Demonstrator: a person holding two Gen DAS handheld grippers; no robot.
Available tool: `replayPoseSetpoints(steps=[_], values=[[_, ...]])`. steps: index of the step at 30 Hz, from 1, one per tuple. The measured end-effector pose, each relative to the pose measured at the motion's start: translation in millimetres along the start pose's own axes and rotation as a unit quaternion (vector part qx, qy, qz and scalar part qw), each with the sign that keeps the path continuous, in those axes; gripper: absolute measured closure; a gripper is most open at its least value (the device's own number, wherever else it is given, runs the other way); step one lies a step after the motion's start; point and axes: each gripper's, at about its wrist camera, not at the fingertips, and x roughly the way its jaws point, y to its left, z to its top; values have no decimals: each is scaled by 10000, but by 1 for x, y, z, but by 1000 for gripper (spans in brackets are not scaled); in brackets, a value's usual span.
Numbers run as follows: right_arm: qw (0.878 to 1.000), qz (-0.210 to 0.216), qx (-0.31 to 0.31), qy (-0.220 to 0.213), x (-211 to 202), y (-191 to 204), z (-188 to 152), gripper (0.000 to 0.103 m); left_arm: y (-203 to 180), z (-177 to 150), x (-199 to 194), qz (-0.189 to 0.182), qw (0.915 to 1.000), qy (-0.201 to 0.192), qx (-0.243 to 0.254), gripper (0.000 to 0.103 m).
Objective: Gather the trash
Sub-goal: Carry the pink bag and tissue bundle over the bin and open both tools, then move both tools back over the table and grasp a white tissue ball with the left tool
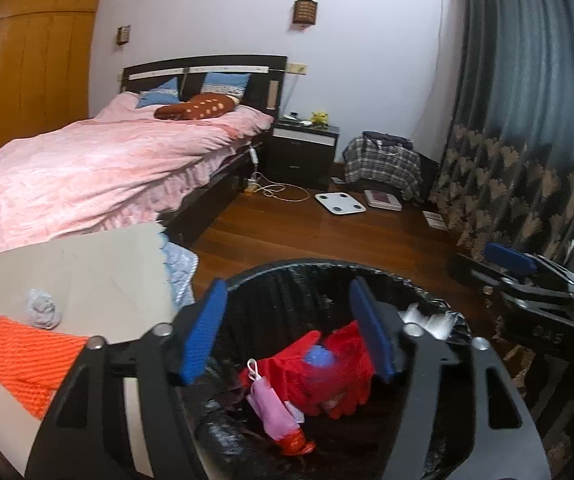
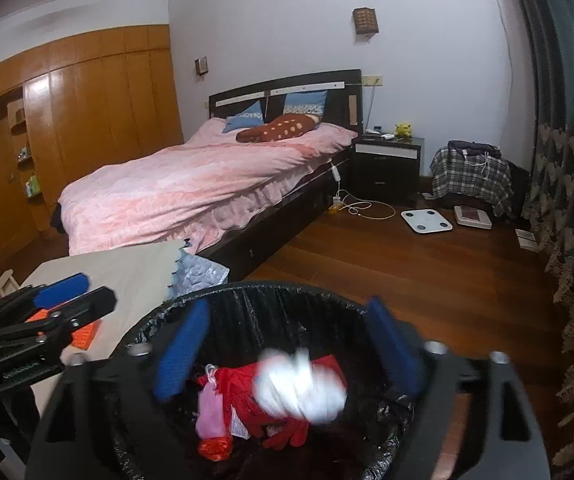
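A black bin (image 1: 307, 268) lined with a black bag sits below both grippers. It holds red crumpled trash (image 1: 327, 380) and a pink bag (image 1: 271, 408). My left gripper (image 1: 289, 300) stands open over the bin, and a blurred blue lump (image 1: 318, 358) lies loose below its blue pads. My right gripper (image 2: 287, 316) is open over the same bin (image 2: 247, 292). A blurred white wad (image 2: 301, 390) hangs between and below its fingers, touching neither pad. A grey crumpled wad (image 1: 43, 308) and an orange knitted cloth (image 1: 27, 364) lie on the beige table (image 1: 87, 264) to the left.
A bed with a pink cover (image 2: 207, 184) stands behind the table, with a dark nightstand (image 2: 387, 168) beside it. White scales (image 2: 427, 220) and a cable lie on the wooden floor. A patterned curtain (image 2: 567, 200) hangs at the right, and a plaid-covered heap (image 2: 471, 176) sits near it.
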Motion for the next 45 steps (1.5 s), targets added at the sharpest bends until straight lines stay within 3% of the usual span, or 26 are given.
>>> replayPoseSetpoints(steps=[1,7,21,33,45], values=[[10000,14,16,-10,0,1,0,6,4,0,-3,60,10000,-27,-17,30],[9999,113,-16,39,1,15,1,6,31,0,-25,447,9989,-128,-116,18],[9948,896,-359,318,25,105,-7,6,120,-20,-82,1508,9871,-78,-526,14],[9856,1489,-682,411,57,187,-8,6,200,-39,-122,2428,9660,-101,-884,14],[9789,1685,-980,607,96,251,-22,6,292,-57,-116,3104,9428,131,-1211,14]])
